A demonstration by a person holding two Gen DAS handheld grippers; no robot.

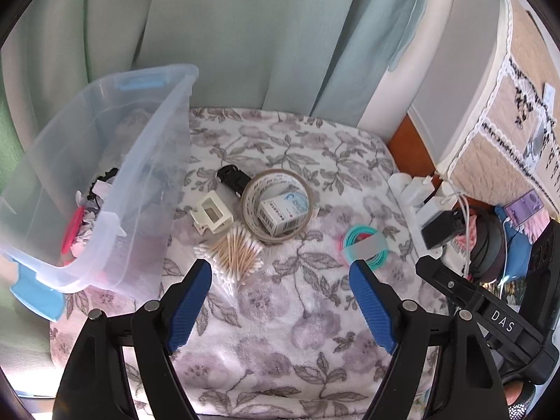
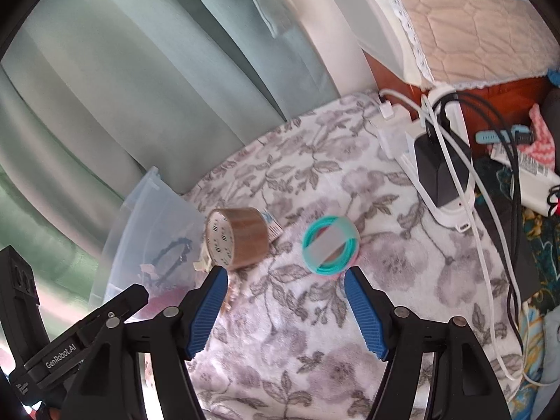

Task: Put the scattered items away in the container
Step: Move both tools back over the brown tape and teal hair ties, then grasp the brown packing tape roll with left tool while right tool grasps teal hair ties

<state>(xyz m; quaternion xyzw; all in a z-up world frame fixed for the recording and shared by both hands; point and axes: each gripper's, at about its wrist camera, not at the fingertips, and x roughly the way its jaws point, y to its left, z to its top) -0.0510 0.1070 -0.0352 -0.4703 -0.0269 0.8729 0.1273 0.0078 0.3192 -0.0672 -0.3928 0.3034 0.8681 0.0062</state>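
A clear plastic bin [image 1: 105,182] with blue latches stands at the left on a floral blanket [image 1: 280,315] and holds small items. Beside it lie a brown tape roll [image 1: 278,206] with a small white box [image 1: 283,211] inside it, a black clip [image 1: 232,180], a cream clip [image 1: 211,215], a bag of cotton swabs [image 1: 232,253] and a pack of teal and pink hair bands [image 1: 365,245]. My left gripper [image 1: 281,276] is open above the blanket, just short of the swabs. My right gripper [image 2: 285,281] is open, close to the hair bands [image 2: 330,250] and tape roll [image 2: 238,236].
A white power strip [image 1: 416,206] with a black adapter and cables lies at the blanket's right edge [image 2: 441,171]. Clutter fills the far right. Green curtains [image 1: 245,35] hang behind. The bin [image 2: 154,238] shows at the left of the right wrist view.
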